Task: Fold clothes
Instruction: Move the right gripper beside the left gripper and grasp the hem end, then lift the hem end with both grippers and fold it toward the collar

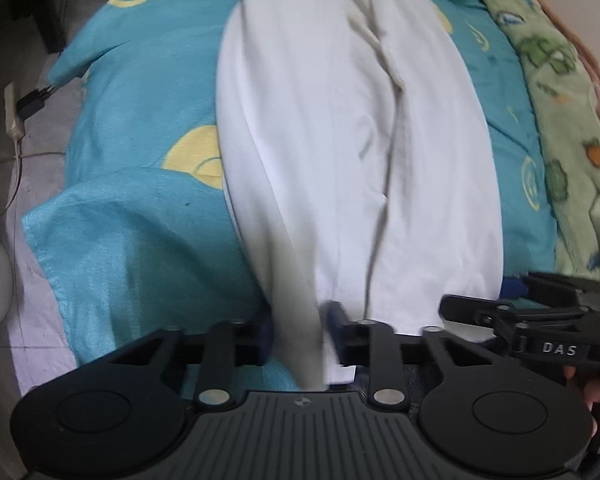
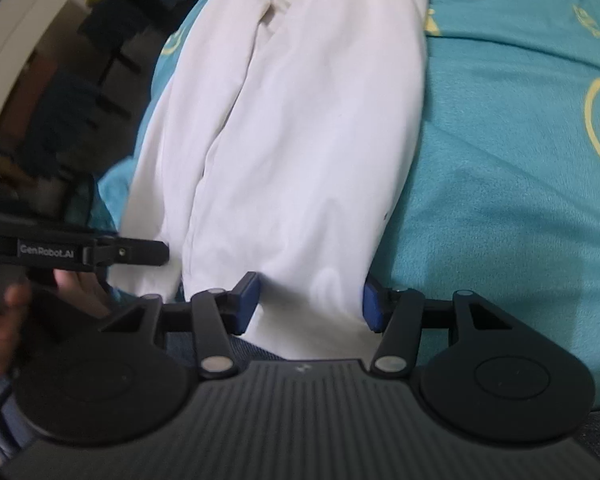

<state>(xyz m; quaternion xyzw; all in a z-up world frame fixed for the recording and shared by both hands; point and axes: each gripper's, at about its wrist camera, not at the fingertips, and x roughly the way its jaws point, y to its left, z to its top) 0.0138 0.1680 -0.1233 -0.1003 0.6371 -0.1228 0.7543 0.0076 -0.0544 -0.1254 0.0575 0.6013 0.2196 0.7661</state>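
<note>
So from my left wrist cam I've got the white garment (image 1: 340,152) laid out lengthwise down the middle of the bed, running from the near edge off to the far end. It's sitting on a teal blanket (image 1: 140,200) with yellow smiley faces, and there's a green patterned blanket (image 1: 560,120) bunched along the right side. On the floor off to the left I can see a power strip (image 1: 14,116) with a cable.

My left gripper (image 1: 300,340) has its fingers clenched on the near left edge of the garment; a fold of white cloth is pinched right between the blue pads and hangs down past them. A bit blurry, but the cloth is clearly in there.

The right gripper (image 2: 310,300) is a different story. On its own cam the two blue pads (image 2: 248,300) stand apart, one on each side of the garment's near right corner. The cloth sits between them, but I can't tell whether they actually press on it.

Each cam catches the other gripper off to its side, right at the garment's near hem, with a bit of hand (image 2: 4,320) showing behind it.
</note>
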